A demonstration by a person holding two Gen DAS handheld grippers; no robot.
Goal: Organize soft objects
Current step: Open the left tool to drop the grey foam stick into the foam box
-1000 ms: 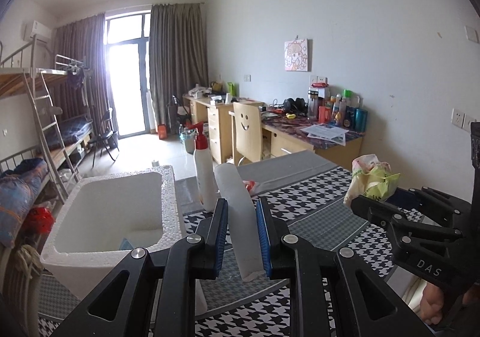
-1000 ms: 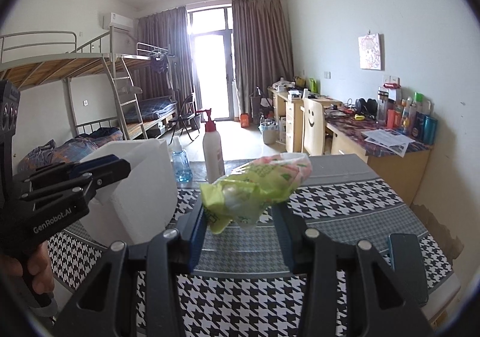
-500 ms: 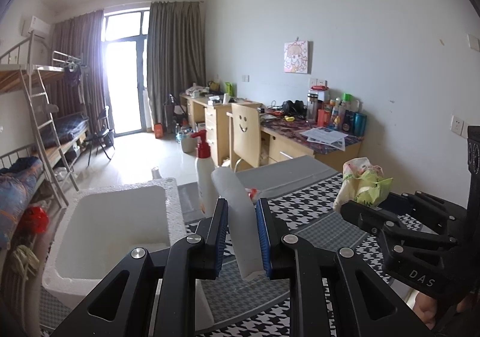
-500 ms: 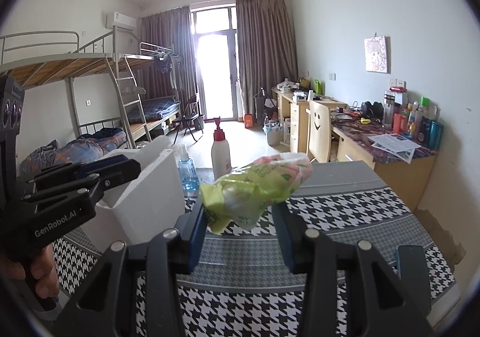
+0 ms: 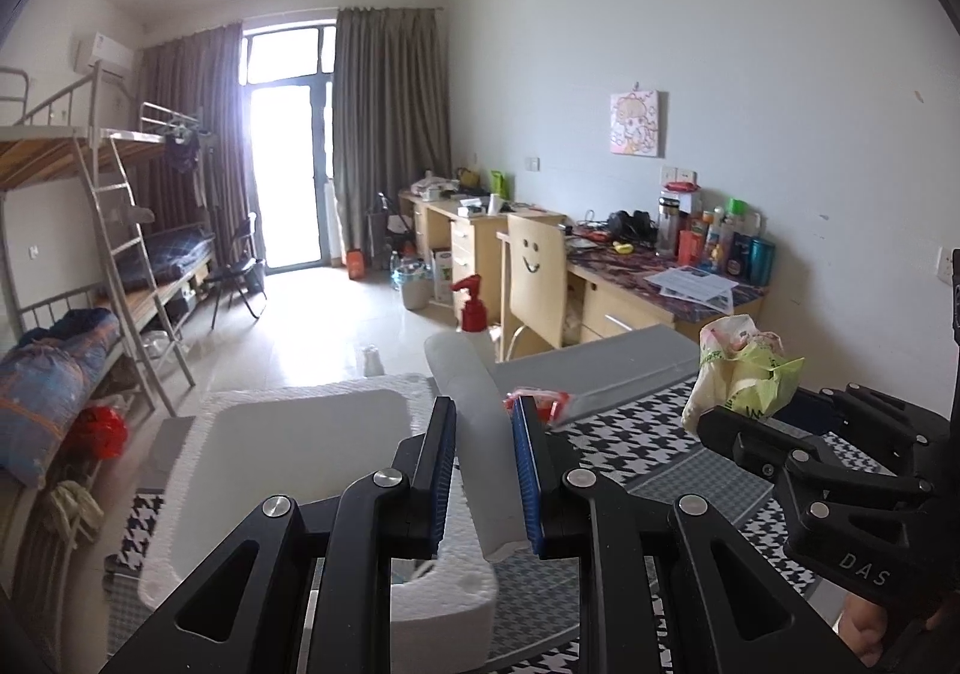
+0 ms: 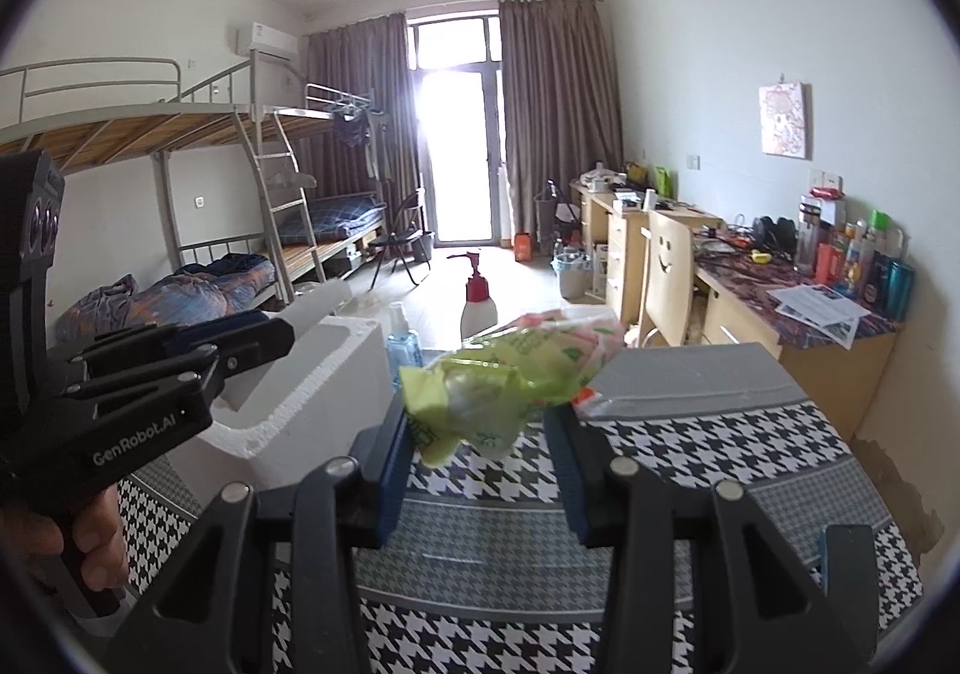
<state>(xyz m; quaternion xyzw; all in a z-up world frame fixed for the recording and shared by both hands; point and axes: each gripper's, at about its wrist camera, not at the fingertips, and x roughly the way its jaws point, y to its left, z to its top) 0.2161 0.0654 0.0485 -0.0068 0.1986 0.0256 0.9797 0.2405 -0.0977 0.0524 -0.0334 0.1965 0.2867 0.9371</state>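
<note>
My left gripper (image 5: 483, 470) is shut on a white foam tube (image 5: 474, 434) and holds it above the open white foam box (image 5: 288, 434). The left gripper also shows in the right wrist view (image 6: 180, 368), over the box's wall (image 6: 324, 374). My right gripper (image 6: 486, 470) is shut on a crumpled green and pink plastic bag (image 6: 510, 374), held above the houndstooth table (image 6: 690, 464). That bag also shows in the left wrist view (image 5: 738, 368), right of the box.
A red-capped pump bottle (image 6: 478, 302) and a small blue bottle (image 6: 403, 341) stand behind the box. A red and clear packet (image 5: 540, 404) lies on the table. A blue phone-like item (image 6: 846, 560) lies near the right edge. Desks, a chair and bunk beds are beyond.
My left gripper has swung left with the foam tube, now more over the foam box. My right gripper has kept the bag and shifted slightly toward the box.
</note>
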